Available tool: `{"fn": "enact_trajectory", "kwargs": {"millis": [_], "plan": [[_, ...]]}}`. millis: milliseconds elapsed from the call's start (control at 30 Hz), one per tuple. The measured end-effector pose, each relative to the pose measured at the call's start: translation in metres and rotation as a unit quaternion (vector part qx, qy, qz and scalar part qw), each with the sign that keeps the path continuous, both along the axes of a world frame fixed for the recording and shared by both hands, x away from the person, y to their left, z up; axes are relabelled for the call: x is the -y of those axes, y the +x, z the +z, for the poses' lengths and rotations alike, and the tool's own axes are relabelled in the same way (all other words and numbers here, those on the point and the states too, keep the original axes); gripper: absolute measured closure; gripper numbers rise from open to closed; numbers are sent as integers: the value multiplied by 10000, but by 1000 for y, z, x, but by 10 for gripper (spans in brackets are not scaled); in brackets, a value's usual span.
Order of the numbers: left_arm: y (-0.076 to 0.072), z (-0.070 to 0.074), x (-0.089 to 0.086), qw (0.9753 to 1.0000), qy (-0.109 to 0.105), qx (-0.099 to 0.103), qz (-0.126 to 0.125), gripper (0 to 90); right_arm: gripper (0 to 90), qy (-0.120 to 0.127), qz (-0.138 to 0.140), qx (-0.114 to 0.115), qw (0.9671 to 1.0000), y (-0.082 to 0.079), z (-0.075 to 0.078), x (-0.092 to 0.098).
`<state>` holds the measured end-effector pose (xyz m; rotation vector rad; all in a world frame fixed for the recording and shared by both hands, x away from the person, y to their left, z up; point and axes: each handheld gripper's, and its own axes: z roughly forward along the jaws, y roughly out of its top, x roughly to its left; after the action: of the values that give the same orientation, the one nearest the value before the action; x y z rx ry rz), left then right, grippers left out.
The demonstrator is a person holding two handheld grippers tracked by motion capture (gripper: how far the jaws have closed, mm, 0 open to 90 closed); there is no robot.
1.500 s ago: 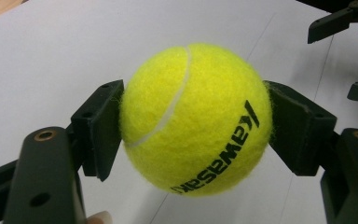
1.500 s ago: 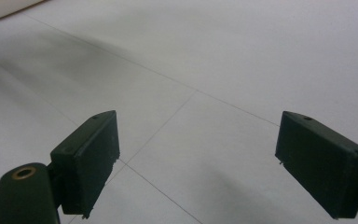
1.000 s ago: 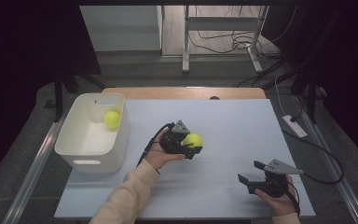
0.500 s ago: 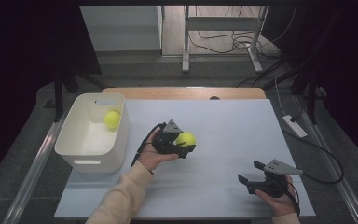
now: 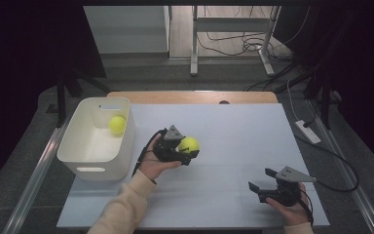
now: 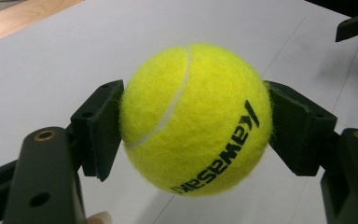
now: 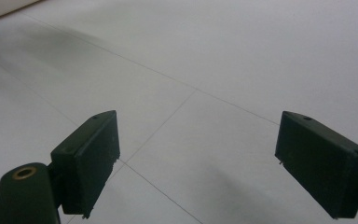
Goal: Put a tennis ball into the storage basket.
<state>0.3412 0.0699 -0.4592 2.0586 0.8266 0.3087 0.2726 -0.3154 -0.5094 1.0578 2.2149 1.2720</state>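
Left gripper (image 5: 189, 152) grasps a ball (image 5: 189, 144) right of the bin (image 5: 80, 158), one ball (image 5: 117, 124) already inside; right gripper (image 5: 262, 180) idles, released.

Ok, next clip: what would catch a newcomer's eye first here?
The bright yellow tennis ball clamped between the left gripper's black jaws, held above the middle of the white table. A second yellow ball lies in the white bin at the table's left side. The right gripper waits open near the front right corner.
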Motion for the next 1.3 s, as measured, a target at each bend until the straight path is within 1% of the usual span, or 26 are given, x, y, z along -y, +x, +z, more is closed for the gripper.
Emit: {"fn": "enact_trajectory", "kwargs": {"millis": [267,400,500,567,800,1033,1067,1300], "plan": [[-3,6,-12,9999,-79,67,116,264,136,21,26,-18,10000,0,0,-2],[-4,8,-18,9996,-115,93,221,264,136,18,21,-18,10000,0,0,-2],[-5,9,-21,9993,-163,140,292,264,136,19,22,-20,10000,0,0,-2],[-6,11,-24,9989,-236,186,350,264,137,13,25,-21,10000,0,0,-2],[-8,21,-31,9976,-356,329,501,264,137,11,29,-24,10000,0,-1,-2],[-10,30,-36,9967,-433,377,575,264,136,1,49,-32,10000,0,-1,-2],[-9,33,-38,9962,-478,393,613,264,136,1,49,-31,10000,0,-1,-2],[-9,45,-47,9947,-530,491,731,263,136,-14,42,-31,10000,0,-1,-2]]}}
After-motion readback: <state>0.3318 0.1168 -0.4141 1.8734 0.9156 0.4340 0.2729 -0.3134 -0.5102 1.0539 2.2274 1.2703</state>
